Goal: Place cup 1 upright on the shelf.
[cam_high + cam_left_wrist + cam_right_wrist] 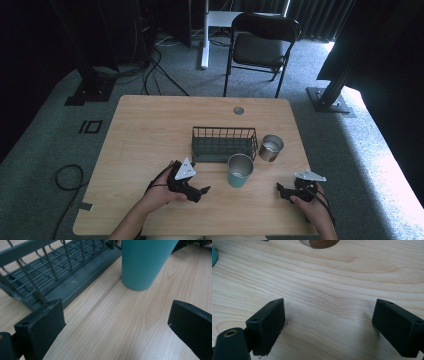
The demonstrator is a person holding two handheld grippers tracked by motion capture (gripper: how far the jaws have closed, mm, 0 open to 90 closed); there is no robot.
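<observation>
A teal cup stands upright on the wooden table, just in front of a dark wire basket. A silver metal cup stands to the right of the basket. My left gripper rests low on the table left of the teal cup, open, nothing between its jaws. In the left gripper view the teal cup and the basket lie ahead of the left gripper. My right gripper sits near the front right, open and empty, also seen as the right gripper over bare wood.
A round cable hole is near the table's far edge. A black folding chair stands beyond the table, with cables on the carpet at the left. The silver cup's base shows at the top of the right gripper view.
</observation>
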